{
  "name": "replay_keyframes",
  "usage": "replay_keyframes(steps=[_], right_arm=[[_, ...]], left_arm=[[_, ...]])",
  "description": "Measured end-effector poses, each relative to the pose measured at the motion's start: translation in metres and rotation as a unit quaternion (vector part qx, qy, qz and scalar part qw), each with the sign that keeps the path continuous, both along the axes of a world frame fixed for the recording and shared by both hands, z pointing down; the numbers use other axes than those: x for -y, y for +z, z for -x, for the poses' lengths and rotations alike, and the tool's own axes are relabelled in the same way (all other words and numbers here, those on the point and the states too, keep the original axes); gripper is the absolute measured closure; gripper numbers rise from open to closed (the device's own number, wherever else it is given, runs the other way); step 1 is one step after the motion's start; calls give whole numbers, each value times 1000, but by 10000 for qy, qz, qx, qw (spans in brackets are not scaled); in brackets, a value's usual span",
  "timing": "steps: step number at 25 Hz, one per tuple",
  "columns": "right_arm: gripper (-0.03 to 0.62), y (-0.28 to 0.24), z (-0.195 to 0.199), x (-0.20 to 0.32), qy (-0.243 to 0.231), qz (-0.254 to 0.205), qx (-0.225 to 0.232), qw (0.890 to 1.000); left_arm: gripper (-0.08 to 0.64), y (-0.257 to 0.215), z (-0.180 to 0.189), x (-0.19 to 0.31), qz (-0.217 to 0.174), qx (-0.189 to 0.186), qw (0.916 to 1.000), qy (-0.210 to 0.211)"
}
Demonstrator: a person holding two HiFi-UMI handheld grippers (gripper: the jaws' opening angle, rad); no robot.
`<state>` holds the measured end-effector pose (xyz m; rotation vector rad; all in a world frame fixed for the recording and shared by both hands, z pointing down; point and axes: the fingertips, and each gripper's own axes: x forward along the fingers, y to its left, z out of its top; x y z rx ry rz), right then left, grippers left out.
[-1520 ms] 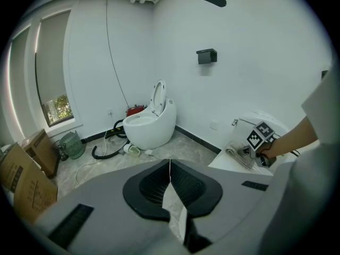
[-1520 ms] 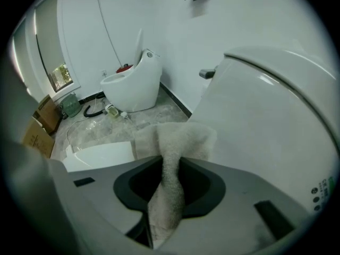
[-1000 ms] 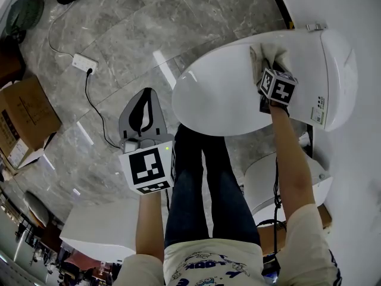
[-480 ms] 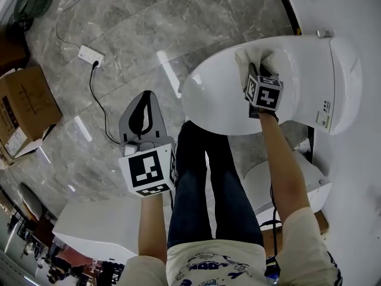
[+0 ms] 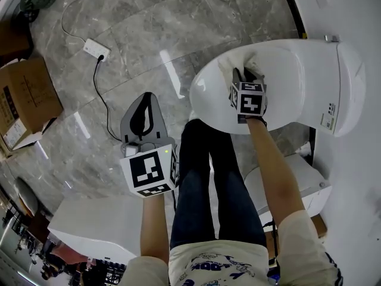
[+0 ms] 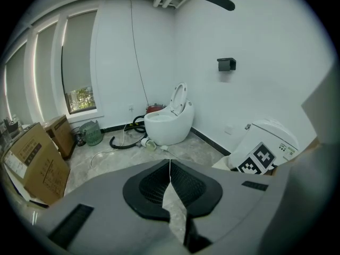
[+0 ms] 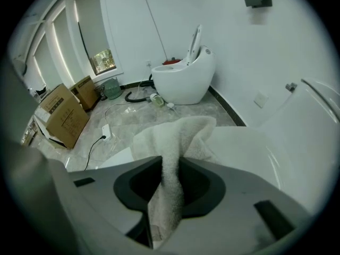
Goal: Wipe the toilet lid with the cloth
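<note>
The closed white toilet lid lies at the upper right of the head view. My right gripper is shut on a pale cloth, which rests on the lid's left part near its front rim. In the right gripper view the cloth runs up between the jaws and bunches on the lid. My left gripper hangs over the floor left of the toilet, shut with nothing in it; its jaws meet in the left gripper view.
A power strip with cable lies on the marble floor, cardboard boxes at the left. The person's legs stand before the bowl. Another toilet with raised lid stands by the far wall; a white wall is at the right.
My right gripper has dragged the cloth leftward across the lid, from near the tank end toward the front rim. The left gripper has stayed about where it was.
</note>
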<state>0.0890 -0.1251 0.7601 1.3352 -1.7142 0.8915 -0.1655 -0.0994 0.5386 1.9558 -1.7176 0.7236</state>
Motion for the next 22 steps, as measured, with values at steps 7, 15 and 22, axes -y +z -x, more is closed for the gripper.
replay_keyframes(steps=[7, 15, 22], right_arm=[[500, 4, 60, -24, -508, 25, 133, 9986], [503, 9, 127, -56, -1150, 95, 390, 9926], [503, 11, 149, -70, -1395, 134, 483, 9890]], left_arm=[[551, 2, 19, -13, 13, -3, 9999, -105], [551, 5, 36, -21, 34, 1, 9998, -219], [552, 5, 46, -23, 16, 32, 9995, -303]])
